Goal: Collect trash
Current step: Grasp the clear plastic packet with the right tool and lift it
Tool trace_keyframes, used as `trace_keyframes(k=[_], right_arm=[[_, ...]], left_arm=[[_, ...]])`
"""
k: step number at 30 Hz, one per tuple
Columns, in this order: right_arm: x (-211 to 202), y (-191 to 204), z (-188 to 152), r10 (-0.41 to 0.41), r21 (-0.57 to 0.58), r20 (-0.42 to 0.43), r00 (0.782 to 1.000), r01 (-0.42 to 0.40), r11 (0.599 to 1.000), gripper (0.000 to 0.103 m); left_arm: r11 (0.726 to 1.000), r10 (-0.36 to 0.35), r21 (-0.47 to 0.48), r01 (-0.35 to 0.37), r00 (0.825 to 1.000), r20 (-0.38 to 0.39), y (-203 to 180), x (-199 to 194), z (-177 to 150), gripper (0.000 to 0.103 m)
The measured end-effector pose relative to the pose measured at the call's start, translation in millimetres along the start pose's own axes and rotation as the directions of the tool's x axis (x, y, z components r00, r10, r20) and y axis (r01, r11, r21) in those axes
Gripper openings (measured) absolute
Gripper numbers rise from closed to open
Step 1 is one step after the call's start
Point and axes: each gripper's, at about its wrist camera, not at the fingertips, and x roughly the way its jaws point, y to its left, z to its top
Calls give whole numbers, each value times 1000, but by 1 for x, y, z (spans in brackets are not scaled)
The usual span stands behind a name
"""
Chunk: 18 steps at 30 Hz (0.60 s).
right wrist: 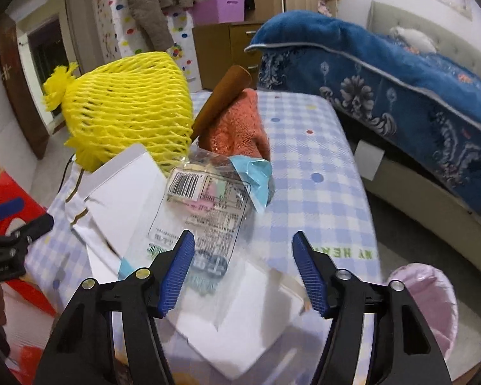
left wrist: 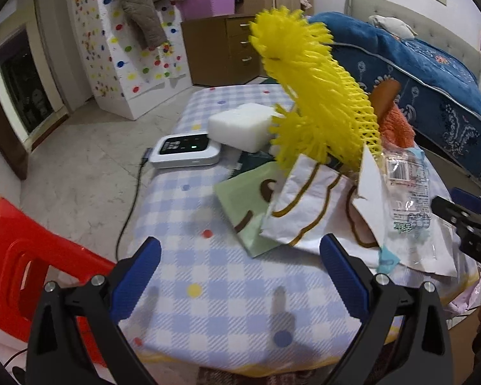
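My two wrist cameras look steeply down, close over the checked table (left wrist: 208,304); both share the yellow foam net (left wrist: 320,102) (right wrist: 128,109) at twelve o'clock.

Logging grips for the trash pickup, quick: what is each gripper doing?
Left gripper: open, holding nothing.
Right gripper: open over the clear wrapper, not gripping it.

Just ahead of the right gripper (right wrist: 243,268) lies the trash heap — a clear printed wrapper (right wrist: 205,211) tilted over white paper (right wrist: 240,320), with a yellow foam net (right wrist: 128,106) standing upright beyond it, to the gripper's left.
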Motion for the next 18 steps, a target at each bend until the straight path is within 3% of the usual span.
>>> trace_keyframes(k=[7, 10, 12, 14, 18], right_arm=[[34, -15, 6, 119, 86, -59, 991, -114, 990, 67], [34, -15, 13, 171, 102, -53, 984, -165, 981, 54], [27, -13, 17, 185, 100, -46, 982, -180, 979, 32], [14, -10, 21, 183, 88, -20, 983, -181, 980, 15], [-29, -12, 26, 215, 94, 71, 974, -221, 971, 1]], left_arm=[[999, -15, 37, 16, 1000, -24, -14, 10, -3, 96], [999, -17, 37, 18, 999, -27, -14, 8, -4, 96], [999, -18, 38, 19, 1000, -22, -13, 3, -5, 96], [999, -17, 41, 18, 1000, -17, -14, -2, -6, 96], [998, -23, 55, 23, 1000, -2, -16, -13, -11, 96]])
